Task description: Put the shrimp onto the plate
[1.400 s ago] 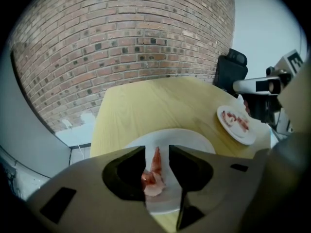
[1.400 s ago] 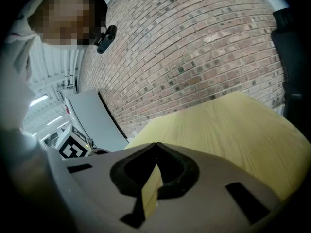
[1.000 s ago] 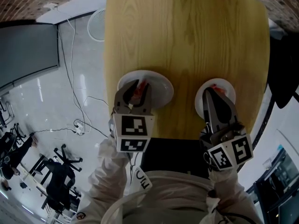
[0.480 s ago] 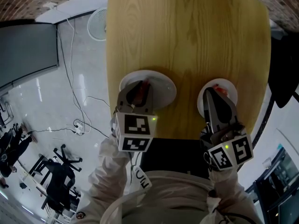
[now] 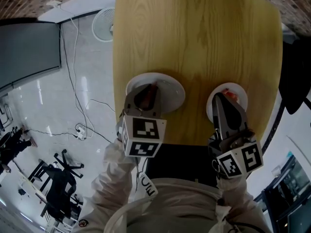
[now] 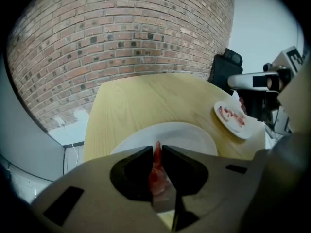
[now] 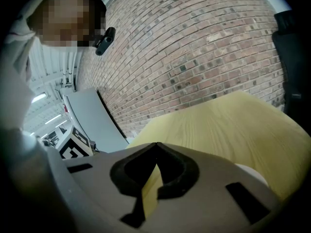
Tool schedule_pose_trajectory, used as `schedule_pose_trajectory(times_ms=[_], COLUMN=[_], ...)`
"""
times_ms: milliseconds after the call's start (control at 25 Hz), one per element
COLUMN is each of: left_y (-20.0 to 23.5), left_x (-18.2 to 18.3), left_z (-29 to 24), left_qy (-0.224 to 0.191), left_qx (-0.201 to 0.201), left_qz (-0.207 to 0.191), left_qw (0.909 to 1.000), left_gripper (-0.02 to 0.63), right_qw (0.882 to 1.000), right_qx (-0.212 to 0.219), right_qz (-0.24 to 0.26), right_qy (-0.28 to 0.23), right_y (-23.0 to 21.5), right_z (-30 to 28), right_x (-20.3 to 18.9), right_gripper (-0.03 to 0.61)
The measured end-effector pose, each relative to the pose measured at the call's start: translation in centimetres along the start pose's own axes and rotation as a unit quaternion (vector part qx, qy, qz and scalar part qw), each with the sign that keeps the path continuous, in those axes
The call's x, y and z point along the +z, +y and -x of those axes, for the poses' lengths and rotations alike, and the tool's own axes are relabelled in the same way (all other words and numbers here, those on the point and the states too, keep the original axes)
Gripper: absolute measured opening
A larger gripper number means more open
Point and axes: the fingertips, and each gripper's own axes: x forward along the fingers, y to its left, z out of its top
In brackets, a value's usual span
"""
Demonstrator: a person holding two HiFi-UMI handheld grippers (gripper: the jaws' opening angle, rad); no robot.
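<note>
A red shrimp [image 6: 156, 165] stands between the jaws of my left gripper [image 6: 156, 152], which are closing, with the pads against its sides. This gripper hangs over the near edge of a large white plate [image 6: 189, 132], also seen in the head view [image 5: 171, 85], where the shrimp [image 5: 152, 88] shows at the jaw tips of the left gripper [image 5: 147, 90]. A small white plate [image 5: 239, 89] at the right carries more red shrimp pieces [image 6: 230, 116]. My right gripper [image 5: 217, 97] sits over that small plate's near edge, shut, with nothing between its jaws [image 7: 155, 147].
Both plates rest near the front edge of a light wooden table [image 5: 194, 33]. A brick wall [image 6: 121, 38] stands beyond the far edge. A floor fan [image 5: 103, 23] and cables [image 5: 77, 81] lie on the floor to the left.
The left gripper's jaws have narrowed onto the shrimp over the large plate. The right gripper has stayed where it was.
</note>
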Motion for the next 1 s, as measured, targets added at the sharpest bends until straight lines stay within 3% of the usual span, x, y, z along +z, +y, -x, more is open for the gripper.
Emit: schedule_pose_trajectory(times_ms=[680,1000], left_y=[-0.4,-1.7], left_x=[1.2,2.4], left_z=[0.1,0.5], left_qy=[-0.011,-0.014], left_qx=[0.016,0.025], left_qz=[-0.014,-0.045], left_qw=[0.9997,0.9986], left_gripper=[0.061,0.061], right_qw=[1.000,0.999], right_qx=[-0.017,-0.025], right_qz=[-0.010,-0.016], right_qy=[-0.008,-0.019], right_y=[-1.5,-2.5], right_z=[1.8,3.4], right_x=[-0.3,-0.1], right_gripper=[0.025,0.025])
